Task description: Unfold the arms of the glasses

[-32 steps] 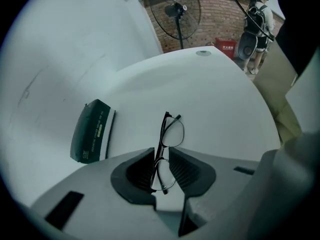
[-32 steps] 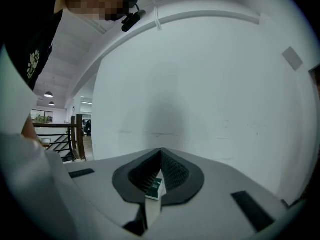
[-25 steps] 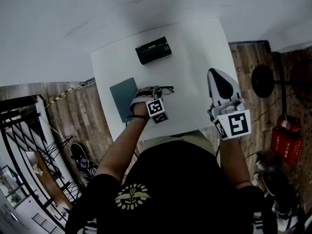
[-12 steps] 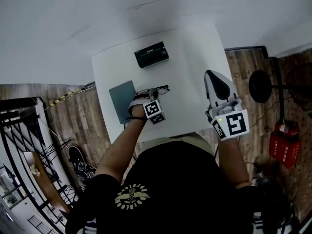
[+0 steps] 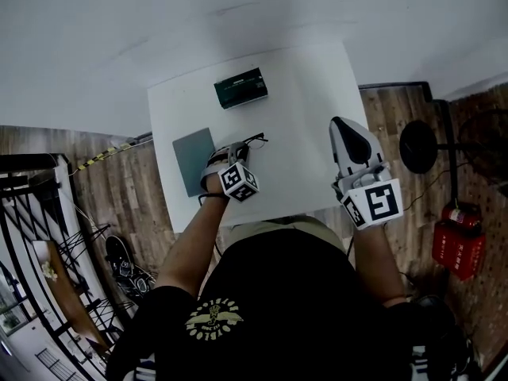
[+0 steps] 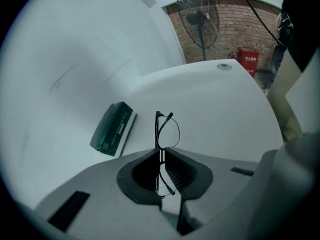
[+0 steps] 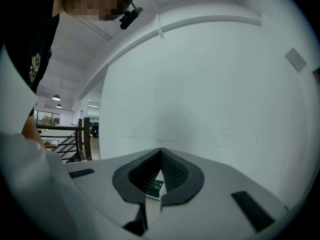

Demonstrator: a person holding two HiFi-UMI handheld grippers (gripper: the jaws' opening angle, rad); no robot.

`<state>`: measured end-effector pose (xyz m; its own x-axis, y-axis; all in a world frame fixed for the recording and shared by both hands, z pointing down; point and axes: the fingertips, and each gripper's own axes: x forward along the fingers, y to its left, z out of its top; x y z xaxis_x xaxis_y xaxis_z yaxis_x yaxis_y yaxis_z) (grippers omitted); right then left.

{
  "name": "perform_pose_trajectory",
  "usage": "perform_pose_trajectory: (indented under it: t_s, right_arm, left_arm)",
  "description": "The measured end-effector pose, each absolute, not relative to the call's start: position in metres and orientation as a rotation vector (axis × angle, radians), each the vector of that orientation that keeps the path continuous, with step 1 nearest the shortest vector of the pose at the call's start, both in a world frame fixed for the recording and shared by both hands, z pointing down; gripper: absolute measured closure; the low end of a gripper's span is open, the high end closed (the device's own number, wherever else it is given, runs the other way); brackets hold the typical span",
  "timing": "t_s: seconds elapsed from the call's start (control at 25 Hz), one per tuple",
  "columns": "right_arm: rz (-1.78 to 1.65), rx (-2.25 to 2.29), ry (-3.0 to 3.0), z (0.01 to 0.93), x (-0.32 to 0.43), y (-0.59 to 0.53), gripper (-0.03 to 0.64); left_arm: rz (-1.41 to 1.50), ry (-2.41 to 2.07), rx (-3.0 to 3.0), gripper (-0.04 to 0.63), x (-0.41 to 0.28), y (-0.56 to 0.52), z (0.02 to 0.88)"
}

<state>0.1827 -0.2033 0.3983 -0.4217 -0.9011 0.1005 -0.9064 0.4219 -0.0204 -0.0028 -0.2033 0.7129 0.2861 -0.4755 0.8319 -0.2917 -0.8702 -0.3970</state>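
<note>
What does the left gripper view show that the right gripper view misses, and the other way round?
Only the left gripper view: thin black wire-rimmed glasses pinched in the left tool, a standing fan and a red box by a brick wall. Only the right gripper view: the right tool shut on nothing, a black stair railing, a big white wall. Both: the dark green rectangular box on the white table.

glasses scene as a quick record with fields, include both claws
glasses: pinched edge-on in the left claw, arms look folded
left claw: shut on the glasses
right claw: shut, empty, near the table's right edge
green box: lying on the table, beyond the glasses
grey pad: flat on the table, left of the left claw
table: white
</note>
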Motion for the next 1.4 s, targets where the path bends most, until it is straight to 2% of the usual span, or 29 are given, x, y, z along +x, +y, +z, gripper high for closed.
perform_pose_trajectory:
  t_s: [0.24, 0.84, 1.4]
  right_arm:
    - [0.088, 1.637, -2.607, 0.389, 0.196, -0.189, 0.615]
    - [-0.020, 1.455, -2.759, 0.355, 0.170, -0.155, 0.615]
    - [-0.135, 1.265, -2.878, 0.322, 0.138, -0.092, 0.615]
  left_arm:
    - [-1.322, 0.940, -2.566, 0.560, 0.012, -0.200, 0.658]
    - [-0.373, 1.365, -2.727, 0.560, 0.012, -0.167, 0.445]
    - [0.235, 1.299, -2.754, 0.560, -0.001, -0.080, 0.326]
